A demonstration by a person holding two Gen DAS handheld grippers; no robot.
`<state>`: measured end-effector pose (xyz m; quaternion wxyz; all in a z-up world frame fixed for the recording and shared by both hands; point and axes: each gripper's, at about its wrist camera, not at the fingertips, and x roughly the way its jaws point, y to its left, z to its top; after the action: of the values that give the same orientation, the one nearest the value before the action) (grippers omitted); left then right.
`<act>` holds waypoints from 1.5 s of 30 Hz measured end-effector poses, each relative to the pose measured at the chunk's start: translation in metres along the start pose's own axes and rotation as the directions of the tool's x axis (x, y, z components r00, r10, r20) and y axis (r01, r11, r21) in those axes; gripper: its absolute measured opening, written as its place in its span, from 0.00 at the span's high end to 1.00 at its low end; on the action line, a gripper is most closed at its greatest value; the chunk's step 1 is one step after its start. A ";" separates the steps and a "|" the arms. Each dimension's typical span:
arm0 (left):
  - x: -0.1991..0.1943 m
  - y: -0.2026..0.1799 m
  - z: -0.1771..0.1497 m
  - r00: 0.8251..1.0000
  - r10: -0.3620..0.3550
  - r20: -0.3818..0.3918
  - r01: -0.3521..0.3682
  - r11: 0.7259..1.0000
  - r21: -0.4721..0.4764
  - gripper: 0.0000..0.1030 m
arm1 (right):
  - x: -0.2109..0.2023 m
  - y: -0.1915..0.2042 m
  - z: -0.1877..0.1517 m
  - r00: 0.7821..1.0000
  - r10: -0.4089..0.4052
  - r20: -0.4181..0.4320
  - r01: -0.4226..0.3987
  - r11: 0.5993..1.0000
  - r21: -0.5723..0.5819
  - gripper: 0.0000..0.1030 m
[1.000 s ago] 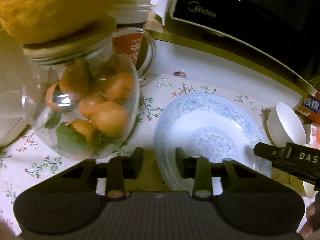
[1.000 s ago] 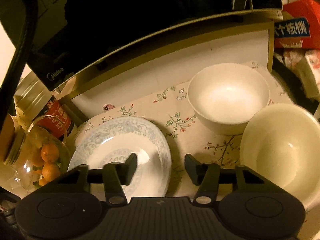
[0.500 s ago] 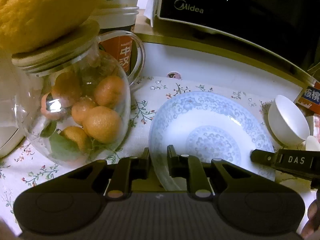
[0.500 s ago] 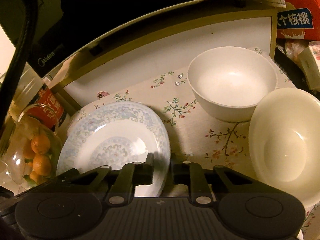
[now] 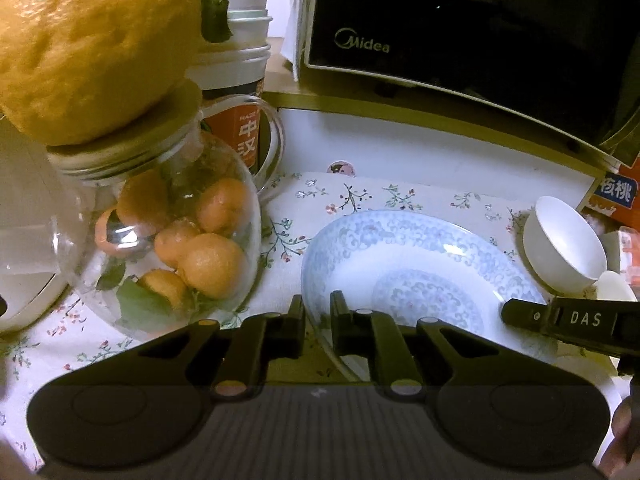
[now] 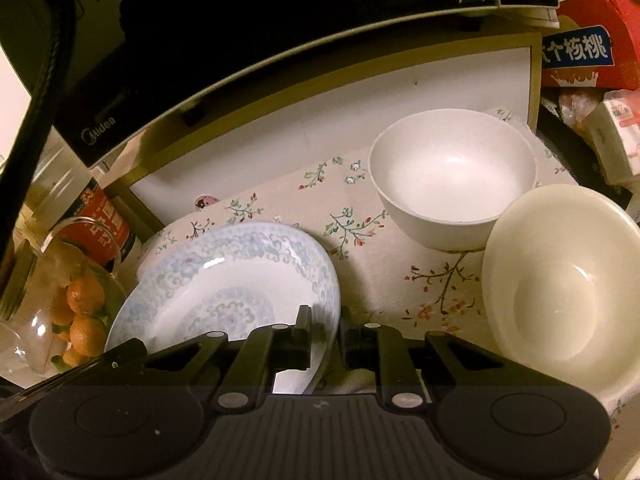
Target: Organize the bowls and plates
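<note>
Glass jar [image 5: 160, 232], left of centre in the left wrist view, holds several small oranges [image 5: 212, 264] and green leaves; a wooden lid closes it and a large yellow citrus fruit [image 5: 92, 44] rests on that lid. Behind the jar stands a red-labelled paper cup [image 5: 240, 120] with more white cups stacked above it. The jar also shows at the lower left edge of the right wrist view.

The blue-patterned plate [image 5: 420, 276] lies on the floral tablecloth [image 5: 352, 196], lower centre of the left wrist view and lower left of centre in the right wrist view [image 6: 224, 288]. It contains nothing.

The left gripper [image 5: 317, 320] is clamped on the plate's near left rim, one finger outside the rim and one inside. The right gripper [image 6: 323, 332] is clamped on the plate's right rim in the same manner; its finger, marked DAS, enters the left wrist view from the right edge [image 5: 560, 320].

A white bowl [image 6: 452, 176], with nothing in it, stands upper right of centre in the right wrist view. A larger cream bowl [image 6: 560, 280], likewise unfilled, sits at the right edge, just in front of the white bowl and close against it.

A black Midea microwave [image 5: 460, 20] on a shelf fills the upper part of both views. A red carton [image 6: 588, 40] and other packages occupy the upper right corner of the right wrist view.
</note>
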<state>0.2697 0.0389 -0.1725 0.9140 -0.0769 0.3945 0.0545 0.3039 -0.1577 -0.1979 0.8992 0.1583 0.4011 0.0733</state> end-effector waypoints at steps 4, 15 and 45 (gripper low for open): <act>-0.004 0.004 -0.002 1.000 -0.003 -0.003 0.003 1.000 -0.016 0.90 | -0.004 0.001 -0.002 1.000 0.009 0.003 -0.009 1.000 -0.002 0.86; -0.027 0.010 -0.005 0.999 -0.035 0.033 0.036 0.999 -0.036 0.90 | -0.026 0.006 -0.012 0.999 0.025 0.028 -0.025 1.000 -0.015 0.86; -0.209 0.080 -0.103 0.994 -0.010 0.110 0.021 0.995 -0.100 0.90 | -0.181 0.071 -0.129 0.993 0.102 0.061 -0.089 0.978 -0.188 0.85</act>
<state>0.0406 0.0907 -0.0971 0.9297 -0.1231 0.3399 0.0714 0.0861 -0.1087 -0.1281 0.9190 0.0959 0.3527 0.1476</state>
